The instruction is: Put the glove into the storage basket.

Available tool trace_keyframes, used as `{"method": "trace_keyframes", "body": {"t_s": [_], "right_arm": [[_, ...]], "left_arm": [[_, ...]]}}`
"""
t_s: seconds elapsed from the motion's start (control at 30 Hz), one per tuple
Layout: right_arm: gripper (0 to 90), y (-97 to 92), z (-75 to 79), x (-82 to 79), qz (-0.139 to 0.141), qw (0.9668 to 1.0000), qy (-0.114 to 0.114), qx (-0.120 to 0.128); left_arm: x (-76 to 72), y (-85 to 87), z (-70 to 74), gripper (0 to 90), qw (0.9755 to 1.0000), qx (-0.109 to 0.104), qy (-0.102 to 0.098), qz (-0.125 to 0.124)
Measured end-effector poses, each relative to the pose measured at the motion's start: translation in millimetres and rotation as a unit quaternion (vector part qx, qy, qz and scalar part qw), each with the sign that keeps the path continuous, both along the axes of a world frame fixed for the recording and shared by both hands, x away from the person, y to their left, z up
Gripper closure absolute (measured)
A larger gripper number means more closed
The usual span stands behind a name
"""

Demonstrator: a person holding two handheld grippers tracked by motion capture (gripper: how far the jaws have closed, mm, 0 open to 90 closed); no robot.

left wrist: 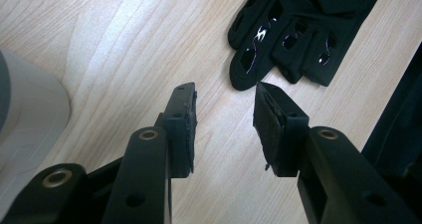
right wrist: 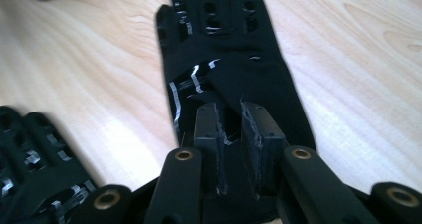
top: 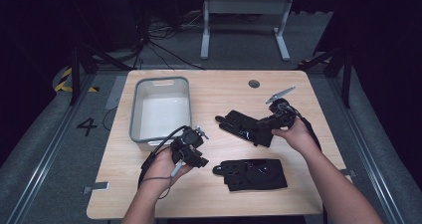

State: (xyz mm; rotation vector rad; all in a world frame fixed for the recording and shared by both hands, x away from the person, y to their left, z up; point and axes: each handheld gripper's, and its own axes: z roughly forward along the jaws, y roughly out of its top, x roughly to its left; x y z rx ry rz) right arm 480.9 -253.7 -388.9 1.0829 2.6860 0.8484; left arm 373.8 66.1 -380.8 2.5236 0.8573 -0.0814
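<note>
On table, right gripper (right wrist: 230, 134) pinches glove (right wrist: 234, 69) cuff, fingers away.

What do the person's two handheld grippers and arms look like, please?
Both the left gripper and the right gripper are black, with two flat-padded jaws and brass-coloured rivets. A black cable trails from the left one. The right carries a grey plate. The forearms are bare, without sleeves.

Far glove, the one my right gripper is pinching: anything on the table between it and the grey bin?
Nothing visible does. The far glove, pinched at its cuff by the right gripper, has bare table between it and the grey bin. The left gripper sits nearer the person.
</note>
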Motion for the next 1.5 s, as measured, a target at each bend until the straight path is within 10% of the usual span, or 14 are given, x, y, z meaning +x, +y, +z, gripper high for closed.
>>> {"method": "trace_keyframes", "body": {"t_s": [1.03,1.5], "right_arm": [[57.8,-2.0,-44.8,43.0,-0.031,0.9983,0.039,-0.031],[85.3,0.0,-33.1,36.1,-0.031,0.9987,0.033,-0.025]], "left_arm": [[1.0,1.8,-4.9,57.0,1.0000,-0.002,0.005,0.004],[1.9,1.4,-7.4,55.9,0.9999,-0.002,0.010,0.003]]}}
